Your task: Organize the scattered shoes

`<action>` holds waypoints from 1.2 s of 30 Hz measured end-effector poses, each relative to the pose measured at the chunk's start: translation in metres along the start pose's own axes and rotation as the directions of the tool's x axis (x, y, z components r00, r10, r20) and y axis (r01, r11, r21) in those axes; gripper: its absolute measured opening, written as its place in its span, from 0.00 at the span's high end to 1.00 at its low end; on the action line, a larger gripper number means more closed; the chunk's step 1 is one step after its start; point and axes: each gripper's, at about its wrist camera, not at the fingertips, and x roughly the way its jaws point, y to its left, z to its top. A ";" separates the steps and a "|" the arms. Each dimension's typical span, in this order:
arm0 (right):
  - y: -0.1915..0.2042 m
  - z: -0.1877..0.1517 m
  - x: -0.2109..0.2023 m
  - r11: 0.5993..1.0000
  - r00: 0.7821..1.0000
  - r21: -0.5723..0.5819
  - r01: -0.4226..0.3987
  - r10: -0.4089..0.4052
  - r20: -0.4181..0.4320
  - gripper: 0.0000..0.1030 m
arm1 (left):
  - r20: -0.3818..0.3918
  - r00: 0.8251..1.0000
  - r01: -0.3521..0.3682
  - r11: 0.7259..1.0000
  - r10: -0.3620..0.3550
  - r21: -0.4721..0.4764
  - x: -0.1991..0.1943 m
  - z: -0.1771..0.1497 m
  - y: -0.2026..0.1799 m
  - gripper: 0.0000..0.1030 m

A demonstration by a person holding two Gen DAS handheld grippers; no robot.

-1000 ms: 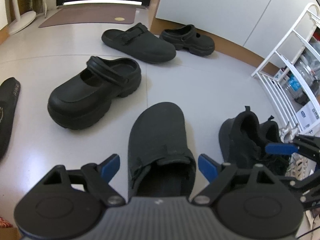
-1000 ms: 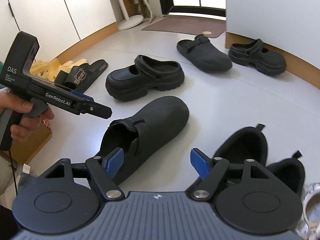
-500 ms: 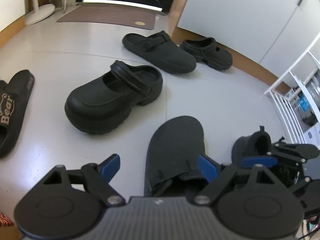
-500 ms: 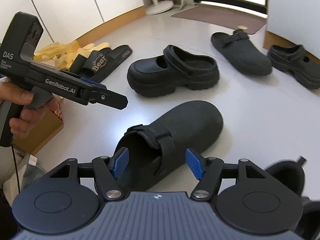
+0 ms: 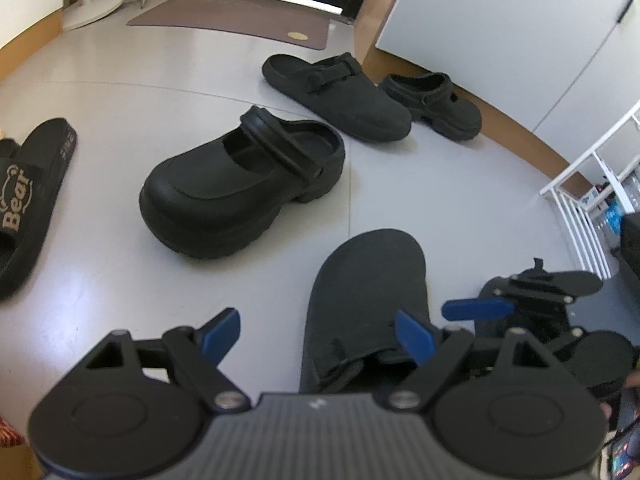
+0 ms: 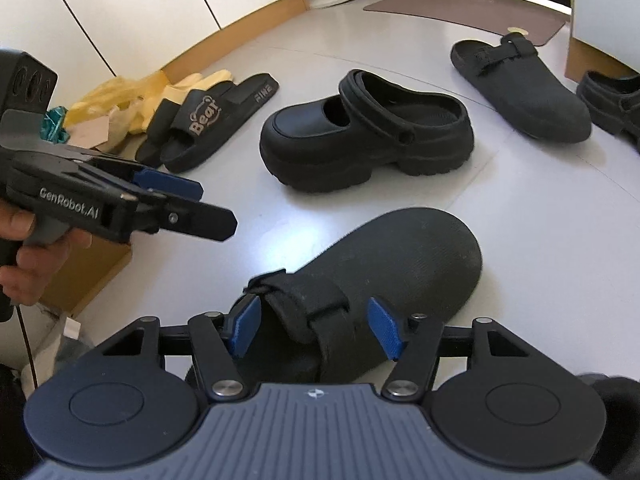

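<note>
Right hand-held gripper (image 6: 316, 330) | jaws closing, not gripping | straddling black clog (image 6: 380, 272) strap

Black shoes scattered upright on the pale floor — a felt clog (image 6: 384, 268) nearest, a chunky strapped clog (image 6: 368, 144) beyond, its twins (image 5: 340, 96) by the wall.

Shoes lying scattered across the floor (image 6: 540, 208), right wrist view.
Felt clog (image 6: 380, 272) lying lower centre; chunky clog (image 6: 368, 140) sitting above it; slide sandals (image 6: 208, 120) resting upper left; second felt clog (image 6: 520, 88) lying upper right.
</note>
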 end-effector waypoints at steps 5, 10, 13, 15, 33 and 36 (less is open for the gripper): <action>0.006 0.003 0.009 0.998 1.000 -0.063 -0.008 0.006 -0.029 0.41 | -0.009 1.000 0.000 1.000 0.000 -0.008 0.000 -0.002 0.003 0.16; 0.013 0.012 0.012 0.992 0.999 -0.126 -0.001 -0.006 -0.049 0.50 | -0.025 1.000 -0.005 1.000 0.004 -0.005 0.001 -0.005 0.004 0.16; 0.015 0.014 0.012 0.988 0.998 -0.153 -0.001 -0.008 -0.057 0.51 | -0.031 0.999 -0.007 1.000 0.007 -0.005 0.002 -0.005 0.004 0.16; 0.011 0.012 0.011 0.992 0.999 -0.125 -0.004 -0.003 -0.053 0.52 | -0.033 0.999 -0.009 1.000 0.009 0.000 0.002 -0.006 0.003 0.16; -0.004 -0.001 0.005 0.898 0.996 0.431 0.088 -0.090 -0.015 0.54 | -0.038 0.999 -0.012 1.000 0.012 0.006 0.006 -0.005 0.002 0.16; -0.011 -0.007 0.002 0.838 0.996 0.541 0.074 -0.087 -0.001 0.56 | -0.037 0.999 -0.015 1.000 0.015 0.004 0.006 -0.005 0.003 0.16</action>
